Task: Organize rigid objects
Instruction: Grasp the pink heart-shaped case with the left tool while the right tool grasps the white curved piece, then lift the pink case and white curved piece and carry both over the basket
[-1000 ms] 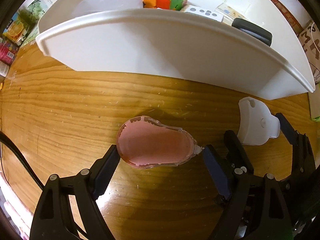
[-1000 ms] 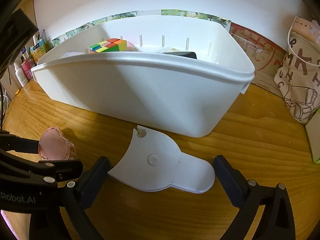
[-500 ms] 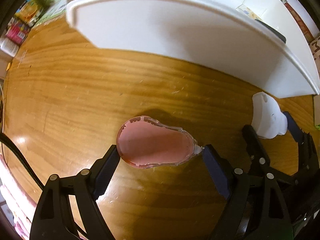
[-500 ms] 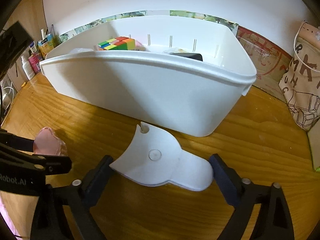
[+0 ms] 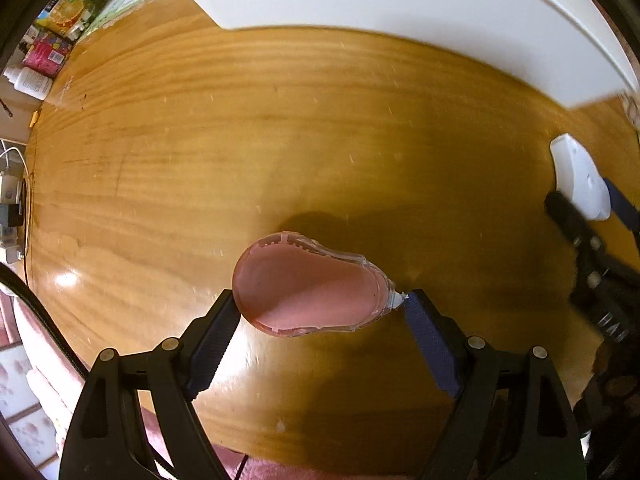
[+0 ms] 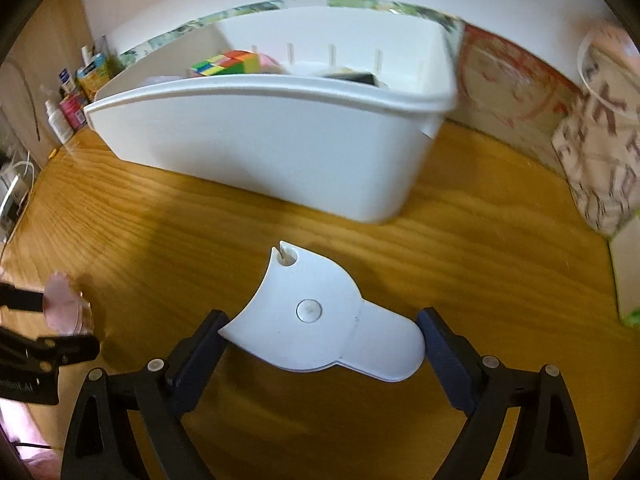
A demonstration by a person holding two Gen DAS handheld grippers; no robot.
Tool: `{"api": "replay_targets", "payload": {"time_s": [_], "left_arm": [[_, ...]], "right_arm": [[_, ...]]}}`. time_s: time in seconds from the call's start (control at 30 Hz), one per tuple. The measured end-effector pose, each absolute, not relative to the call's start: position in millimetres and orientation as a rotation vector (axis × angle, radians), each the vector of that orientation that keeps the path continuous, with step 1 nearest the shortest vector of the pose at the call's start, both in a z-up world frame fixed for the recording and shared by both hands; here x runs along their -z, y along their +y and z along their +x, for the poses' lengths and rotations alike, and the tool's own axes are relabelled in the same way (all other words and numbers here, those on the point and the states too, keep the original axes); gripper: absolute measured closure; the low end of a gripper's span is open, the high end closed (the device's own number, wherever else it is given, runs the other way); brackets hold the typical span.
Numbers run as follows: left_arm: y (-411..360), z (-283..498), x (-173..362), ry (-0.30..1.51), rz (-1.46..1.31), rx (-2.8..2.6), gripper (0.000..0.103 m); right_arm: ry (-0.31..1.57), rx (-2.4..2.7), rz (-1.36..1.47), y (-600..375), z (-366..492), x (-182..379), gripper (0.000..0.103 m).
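Just in front of the white bin (image 6: 256,136), found two flat things in the tongs. Held a see-through pink case (image 5: 304,280) in the left tongs (image 5: 320,301), out from the bin's left end. Squeezed that case at both ends, the round end on one pad and the thin tip on the other. Pointed those tongs straight down at the wooden counter (image 5: 200,140) that carried the bin.

Held a flat white plastic piece (image 6: 304,280) in the right tongs (image 6: 322,319), nearer the bin's right end and closer to its front wall than the pink case. Had just pulled these tongs in a little, with the white piece between them. Touched the piece with both blue pads, the pointy corner on one side and the round end on the other. Tilted these tongs down toward the bin's front wall.

Had both things outside the bin, not touching it. Could not tell how high above the counter.

Spotted a bright color cube (image 6: 224,63) inside the bin, toward its back left, and a black thing (image 6: 356,78) just right of the cube. Noticed small bottles (image 6: 60,120) past the bin's left end and a printed cloth bag (image 6: 600,152) past its right end, well apart from the bin.
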State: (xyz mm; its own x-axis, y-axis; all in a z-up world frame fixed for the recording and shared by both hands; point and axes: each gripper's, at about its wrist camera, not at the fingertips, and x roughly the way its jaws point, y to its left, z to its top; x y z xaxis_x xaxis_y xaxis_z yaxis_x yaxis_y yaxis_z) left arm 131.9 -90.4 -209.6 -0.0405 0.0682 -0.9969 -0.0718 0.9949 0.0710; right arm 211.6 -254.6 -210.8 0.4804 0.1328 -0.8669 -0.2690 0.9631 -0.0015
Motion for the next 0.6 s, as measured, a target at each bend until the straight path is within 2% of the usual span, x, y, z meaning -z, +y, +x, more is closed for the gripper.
{"api": "replay_targets", "payload": {"time_s": [0.43,0.6], "left_arm": [[-79.9,87.4,215.2,1.693,0.062,0.005,0.017],[-62.5,89.9,198.9,1.702,0.091,0.045,0.017]], "right_arm": [[1.215,-0.193,0.018,-278.1,149.5,206.3,0.009],[1.264,-0.237,0.038,-269.7,128.2,204.4,0.009]]}}
